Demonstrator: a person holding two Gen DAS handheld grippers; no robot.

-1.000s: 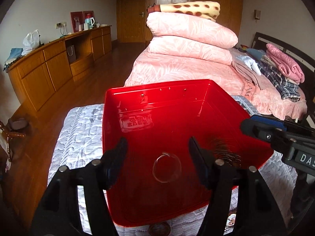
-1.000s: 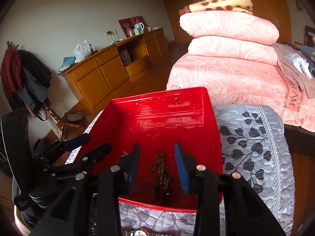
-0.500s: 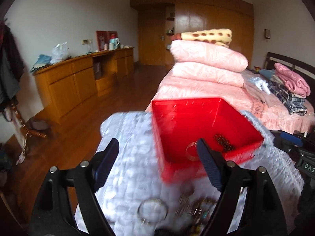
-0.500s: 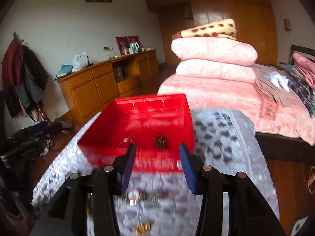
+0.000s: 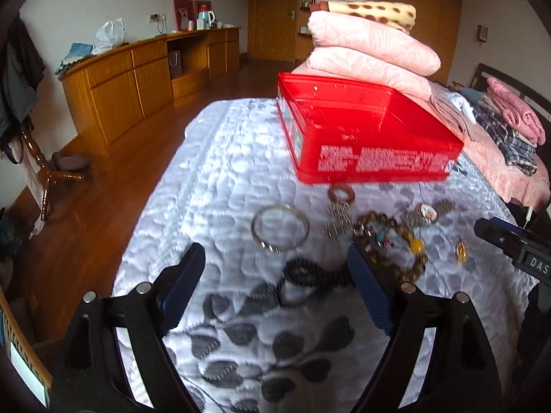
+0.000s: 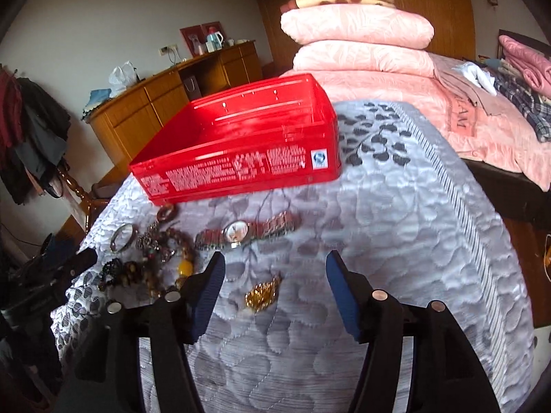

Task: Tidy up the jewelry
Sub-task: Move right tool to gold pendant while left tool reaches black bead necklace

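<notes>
Both grippers released, nothing held. Left gripper (image 5: 275,275) jaws wide apart, above black bead bracelet (image 5: 303,277). Right gripper (image 6: 275,284) jaws spread too, small gold brooch-like piece (image 6: 261,294) on the quilt between its fingers. Red rectangular plastic box (image 6: 241,137) sits on grey quilted cover (image 6: 396,241), far side of the jewelry pile. Loose pieces in front of box: plain silver bangle (image 5: 279,228), brown wooden bead bracelet w/ yellow bead (image 5: 408,241), metal-band wristwatch (image 6: 241,230), small reddish-brown ring (image 5: 341,192) right by box wall.

both grippers (image 5: 275,275) (image 6: 274,284) wide apart, empty
</notes>
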